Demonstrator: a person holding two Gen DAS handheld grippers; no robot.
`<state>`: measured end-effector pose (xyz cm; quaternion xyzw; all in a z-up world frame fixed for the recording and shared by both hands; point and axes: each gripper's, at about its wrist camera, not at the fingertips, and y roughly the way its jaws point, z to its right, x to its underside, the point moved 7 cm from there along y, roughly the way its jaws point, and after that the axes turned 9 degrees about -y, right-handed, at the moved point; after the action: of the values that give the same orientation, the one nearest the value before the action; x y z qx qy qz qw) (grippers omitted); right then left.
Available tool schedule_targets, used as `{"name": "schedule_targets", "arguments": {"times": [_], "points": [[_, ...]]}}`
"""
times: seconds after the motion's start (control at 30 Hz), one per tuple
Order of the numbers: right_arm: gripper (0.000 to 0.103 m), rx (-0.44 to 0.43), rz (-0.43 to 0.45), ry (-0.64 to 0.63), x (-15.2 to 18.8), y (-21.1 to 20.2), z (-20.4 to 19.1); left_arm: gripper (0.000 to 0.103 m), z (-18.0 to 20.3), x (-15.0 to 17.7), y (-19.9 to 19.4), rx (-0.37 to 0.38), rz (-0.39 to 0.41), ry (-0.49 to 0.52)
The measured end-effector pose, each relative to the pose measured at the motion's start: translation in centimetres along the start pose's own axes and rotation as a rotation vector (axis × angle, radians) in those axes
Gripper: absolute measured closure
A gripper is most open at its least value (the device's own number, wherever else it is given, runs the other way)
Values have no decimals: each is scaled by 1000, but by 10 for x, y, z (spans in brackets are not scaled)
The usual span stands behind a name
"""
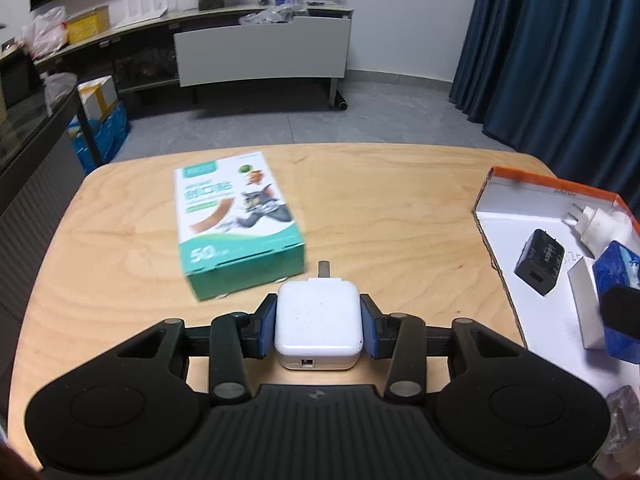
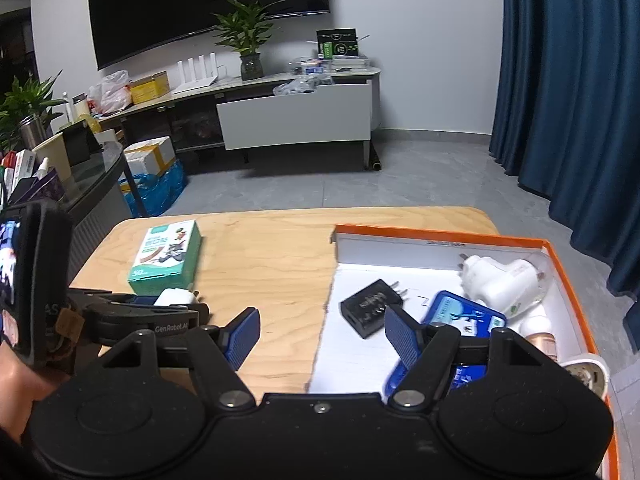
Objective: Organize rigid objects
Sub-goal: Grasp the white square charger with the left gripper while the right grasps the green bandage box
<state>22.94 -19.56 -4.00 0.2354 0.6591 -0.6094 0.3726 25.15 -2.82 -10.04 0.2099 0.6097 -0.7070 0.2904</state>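
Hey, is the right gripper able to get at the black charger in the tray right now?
Probably yes. The right gripper is open and empty, and the black charger lies just ahead, its top uncovered, apart from the blue box beside it.

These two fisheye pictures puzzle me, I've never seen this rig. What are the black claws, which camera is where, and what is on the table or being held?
No robot here: a person carries a two-finger gripper in each hand, each with its own camera looking along the fingers. The left wrist view shows the left gripper closed on a white charger over the wooden table. The right wrist view shows the right gripper open and holding nothing, at the edge of an orange-rimmed box. In the box lie a black charger, a white plug and a blue pack, among other things. A green plaster box sits on the table.
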Motion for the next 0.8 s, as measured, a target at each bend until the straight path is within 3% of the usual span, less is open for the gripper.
{"name": "schedule_targets", "arguments": {"times": [0.13,0.23,0.3,0.5,0.8], "points": [[21,-44,-12,-29,-8,10,-22,61,-15,2,-17,13,18,-54],[13,-103,-18,-48,-20,24,-46,61,-35,6,-32,6,41,-99],[7,-146,-24,-62,-31,36,-64,61,-52,8,-40,-20,49,-115],[6,-196,-71,-117,-57,89,-118,61,-101,5,-50,-123,63,-184],[3,-110,-137,-164,-74,159,-161,61,-131,2,-47,-128,85,-258]]}}
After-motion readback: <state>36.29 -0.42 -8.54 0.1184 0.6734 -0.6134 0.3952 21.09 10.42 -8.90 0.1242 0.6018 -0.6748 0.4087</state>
